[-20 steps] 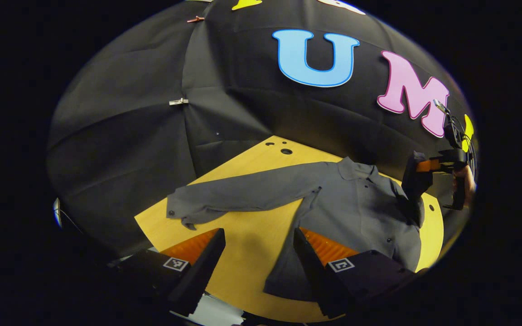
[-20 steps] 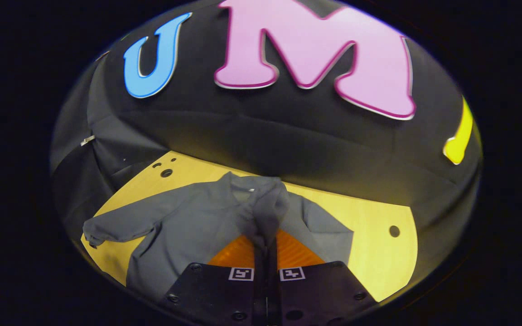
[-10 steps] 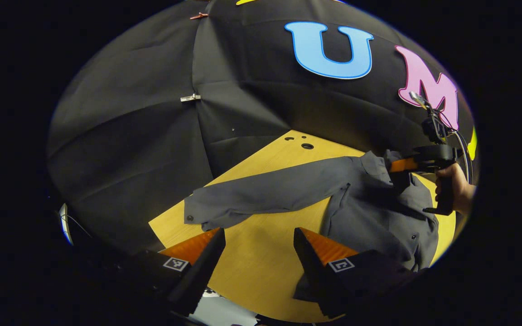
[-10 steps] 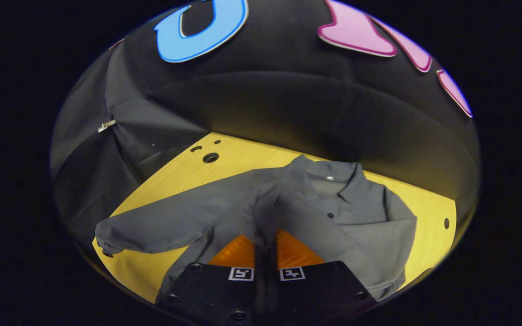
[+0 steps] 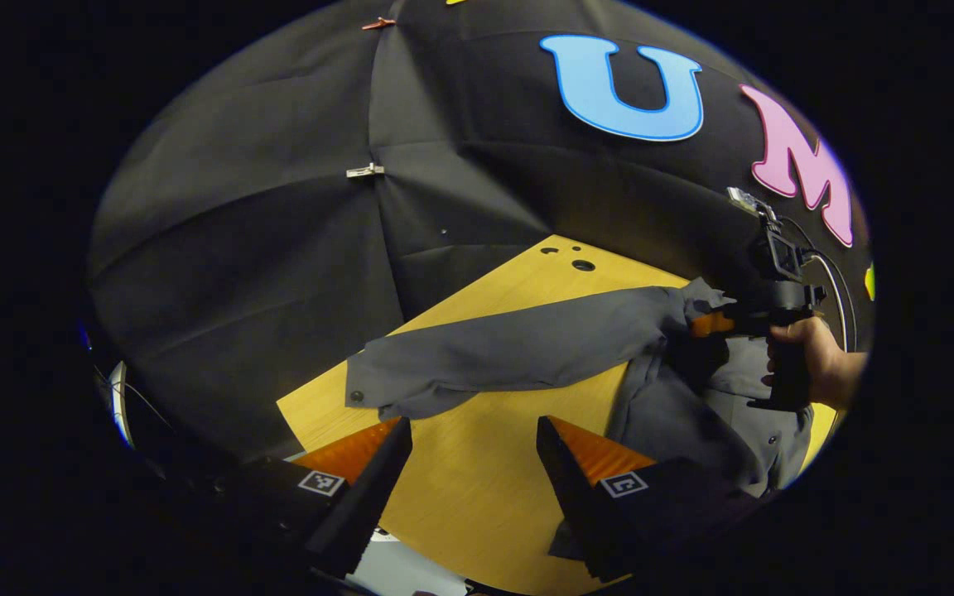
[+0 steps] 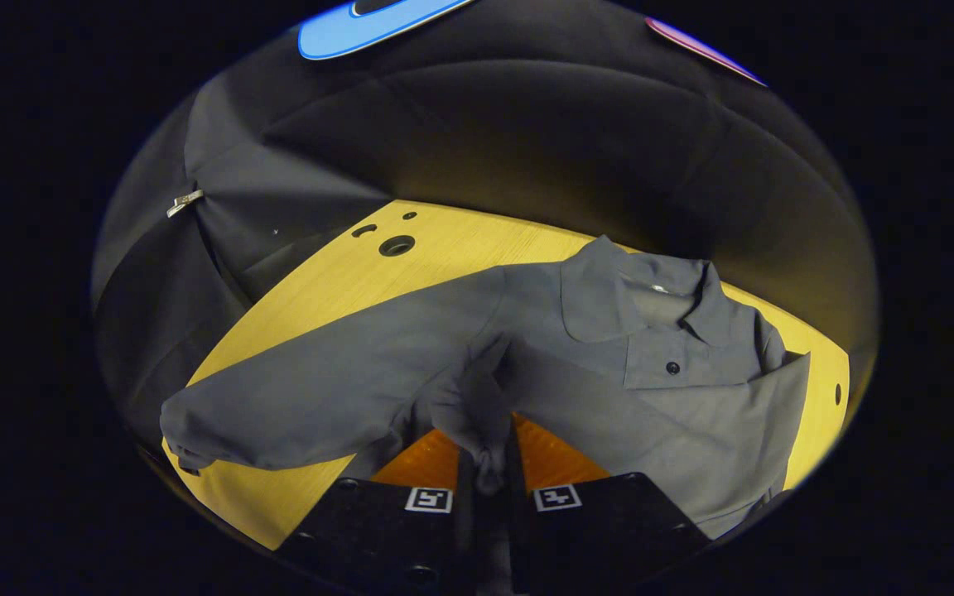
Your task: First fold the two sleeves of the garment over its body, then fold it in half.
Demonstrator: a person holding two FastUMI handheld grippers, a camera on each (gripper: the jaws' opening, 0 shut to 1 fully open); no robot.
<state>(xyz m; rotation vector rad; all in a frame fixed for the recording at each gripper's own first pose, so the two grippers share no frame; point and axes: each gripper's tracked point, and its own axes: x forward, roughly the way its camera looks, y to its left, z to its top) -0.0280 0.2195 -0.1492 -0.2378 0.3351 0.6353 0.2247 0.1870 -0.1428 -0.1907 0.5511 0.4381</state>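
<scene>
A grey collared shirt (image 6: 676,414) lies face up on the yellow table (image 6: 444,248). One long sleeve (image 5: 510,352) stretches out flat to the side, its cuff near the table's edge. The other sleeve (image 6: 477,397) is pulled over the shirt's chest, bunched between the fingers of my right gripper (image 6: 489,451), which is shut on it. In the left gripper view that right gripper (image 5: 705,324) hovers over the shirt's shoulder, held by a hand (image 5: 816,364). My left gripper (image 5: 474,426) hangs open above bare table, in front of the outstretched sleeve and touching nothing.
Round holes (image 6: 397,245) pierce the table's far corner. The booth's black cloth wall, pinned by a metal clip (image 5: 365,171), closes in behind the table. Bare tabletop (image 5: 477,497) lies between the outstretched sleeve and the near edge.
My right gripper has carried its sleeve across and down over the shirt's chest; its fingers now stand slightly farther apart. The left gripper's view has shifted a little; it stays open.
</scene>
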